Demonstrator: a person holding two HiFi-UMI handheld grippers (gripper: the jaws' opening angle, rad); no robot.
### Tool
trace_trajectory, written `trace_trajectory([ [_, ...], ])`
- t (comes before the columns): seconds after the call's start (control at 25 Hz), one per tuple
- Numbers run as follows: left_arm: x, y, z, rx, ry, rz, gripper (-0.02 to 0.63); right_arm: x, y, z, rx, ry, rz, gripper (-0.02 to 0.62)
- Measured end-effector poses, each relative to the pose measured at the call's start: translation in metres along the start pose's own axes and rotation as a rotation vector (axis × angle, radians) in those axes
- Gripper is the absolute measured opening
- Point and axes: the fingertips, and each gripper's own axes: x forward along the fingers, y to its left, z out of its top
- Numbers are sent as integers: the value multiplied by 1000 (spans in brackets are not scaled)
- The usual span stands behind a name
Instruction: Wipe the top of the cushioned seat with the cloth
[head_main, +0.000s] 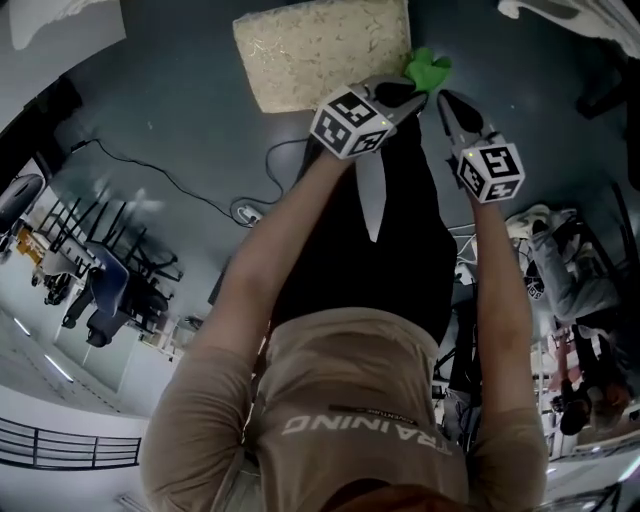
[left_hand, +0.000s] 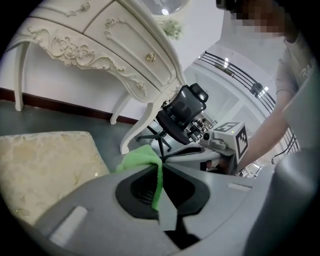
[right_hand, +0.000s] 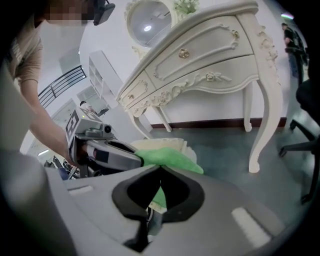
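The cushioned seat (head_main: 320, 48) is a cream floral pad at the top of the head view, also low left in the left gripper view (left_hand: 45, 165). A green cloth (head_main: 428, 70) hangs just off its right edge, above the grey floor. My left gripper (head_main: 405, 88) is shut on the cloth (left_hand: 142, 159), a green strip pinched between its jaws. My right gripper (head_main: 442, 98) meets it from the right and is shut on the same cloth (right_hand: 167, 157). In the right gripper view the left gripper (right_hand: 135, 159) holds the cloth's other side.
An ornate white dressing table (right_hand: 210, 65) with curved legs (right_hand: 260, 125) stands behind the seat. A black office chair (left_hand: 182, 112) is to the right. A black cable (head_main: 200, 195) lies on the floor left of me.
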Motion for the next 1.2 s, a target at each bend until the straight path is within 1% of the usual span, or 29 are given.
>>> trace_trajectory([
  [0.08, -30, 2, -4, 1, -15, 4, 25, 7, 21, 1, -26, 4, -29, -5],
  [0.16, -62, 4, -9, 2, -35, 12, 25, 16, 47, 4, -40, 1, -36, -5],
  [0.32, -132, 14, -15, -3, -108, 50, 25, 44, 108, 10, -83, 10, 29, -5],
  [0.44, -189, 31, -24, -30, -181, 114, 25, 70, 148, 12, -123, 28, 77, -5],
  [0.56, -249, 49, -38, -74, -243, 195, 25, 90, 184, 15, -138, 43, 100, -5],
  [0.72, -323, 73, -64, -136, -300, 313, 25, 106, 227, 12, -156, 70, 133, -5],
  [0.8, -354, 84, -75, -153, -324, 363, 25, 112, 244, 8, -174, 92, 156, -5],
  [0.92, -394, 103, -85, -163, -354, 427, 25, 121, 266, 5, -192, 114, 176, -5],
  [1.04, -422, 121, -94, -181, -373, 476, 25, 128, 285, 0, -200, 132, 194, -5],
  [1.12, -430, 130, -102, -193, -375, 491, 25, 131, 293, -4, -205, 139, 201, -5],
  [1.2, -426, 137, -112, -199, -352, 493, 25, 132, 297, -7, -204, 146, 202, -5],
])
